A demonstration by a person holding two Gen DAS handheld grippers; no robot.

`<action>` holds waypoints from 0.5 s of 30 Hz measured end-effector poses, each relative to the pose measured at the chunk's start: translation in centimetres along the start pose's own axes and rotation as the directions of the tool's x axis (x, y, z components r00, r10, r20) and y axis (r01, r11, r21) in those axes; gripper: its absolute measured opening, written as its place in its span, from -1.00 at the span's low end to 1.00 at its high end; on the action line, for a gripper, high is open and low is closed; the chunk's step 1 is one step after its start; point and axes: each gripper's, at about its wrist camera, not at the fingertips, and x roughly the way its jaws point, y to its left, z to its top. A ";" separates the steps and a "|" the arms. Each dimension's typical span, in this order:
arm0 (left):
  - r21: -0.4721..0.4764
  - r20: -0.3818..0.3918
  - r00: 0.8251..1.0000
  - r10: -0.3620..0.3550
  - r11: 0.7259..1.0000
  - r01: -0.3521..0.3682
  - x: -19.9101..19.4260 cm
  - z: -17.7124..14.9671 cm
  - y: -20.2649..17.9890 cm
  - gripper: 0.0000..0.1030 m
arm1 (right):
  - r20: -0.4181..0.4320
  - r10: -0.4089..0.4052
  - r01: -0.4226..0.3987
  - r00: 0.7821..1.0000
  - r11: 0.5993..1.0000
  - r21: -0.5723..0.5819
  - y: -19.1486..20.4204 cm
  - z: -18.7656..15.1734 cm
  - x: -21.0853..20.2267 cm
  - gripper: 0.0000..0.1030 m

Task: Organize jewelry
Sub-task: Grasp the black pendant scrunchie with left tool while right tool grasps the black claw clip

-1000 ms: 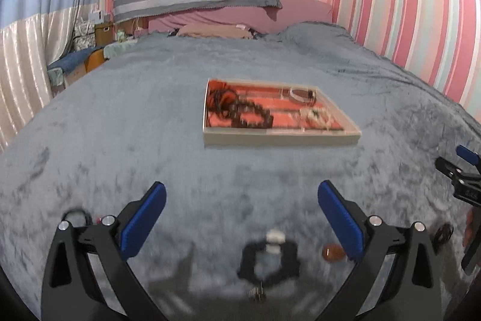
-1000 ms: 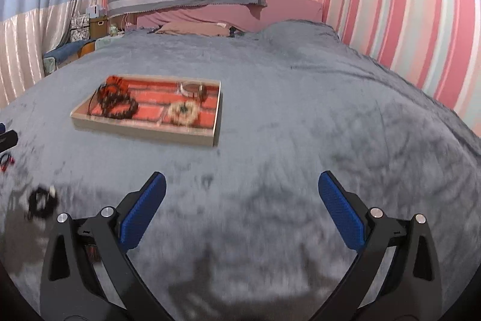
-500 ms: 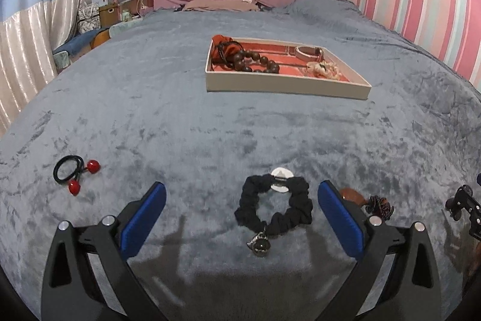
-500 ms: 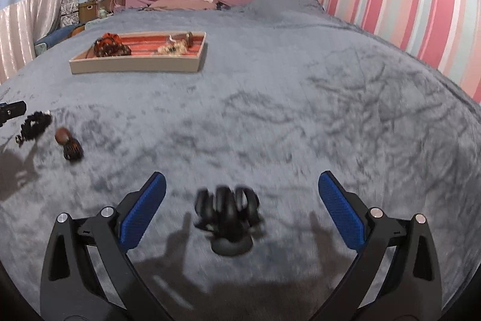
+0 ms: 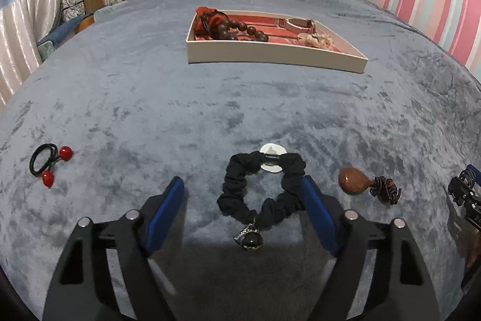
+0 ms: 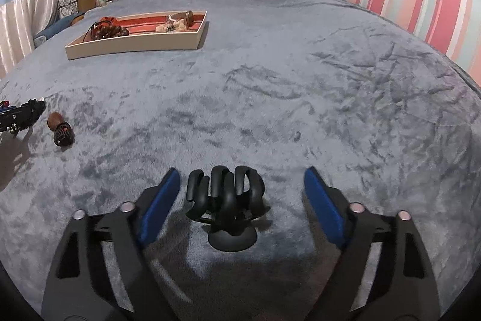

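Note:
A black scrunchie (image 5: 261, 188) with a white tag and a dark charm lies on the grey bedspread between the fingers of my open left gripper (image 5: 243, 194); its right edge touches the right pad. A black claw hair clip (image 6: 225, 200) lies between the fingers of my open right gripper (image 6: 240, 188). The cream jewelry tray (image 5: 270, 56) with a red lining sits farther back and holds wooden beads, a bangle and a pale bracelet. It also shows in the right wrist view (image 6: 135, 45).
A black hair tie with red balls (image 5: 49, 163) lies at the left. A brown bead with a dark tassel (image 5: 363, 185) lies right of the scrunchie, also in the right wrist view (image 6: 60, 128). Pillows and striped walls stand behind.
Both grippers have dropped low toward the bedspread and moved forward. The scrunchie now lies between the left fingers and the claw clip between the right fingers.

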 end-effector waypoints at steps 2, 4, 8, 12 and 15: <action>0.000 0.000 1.000 -0.006 1.000 0.006 0.2 0.1 0.1 0.49 | -0.005 0.008 -0.008 1.000 1.000 0.008 -0.2 0.0 0.2 0.40; -0.003 -0.008 1.000 -0.024 1.000 0.024 0.5 0.2 0.2 0.42 | -0.015 0.027 -0.026 1.000 0.999 0.023 -0.4 0.0 0.4 0.26; -0.012 -0.019 0.998 -0.056 0.998 0.056 0.9 0.5 0.4 0.23 | -0.024 0.048 -0.047 0.999 0.998 0.029 -0.5 0.0 0.6 0.14; -0.004 -0.024 0.997 -0.075 0.997 0.075 1.1 0.5 0.4 0.09 | -0.041 0.058 -0.057 0.997 0.998 0.024 -0.2 0.0 1.0 -0.08; -0.003 -0.028 0.995 -0.096 0.995 0.096 1.3 0.6 0.4 -0.09 | -0.041 0.061 -0.060 0.997 0.998 0.026 -0.3 0.0 1.0 -0.08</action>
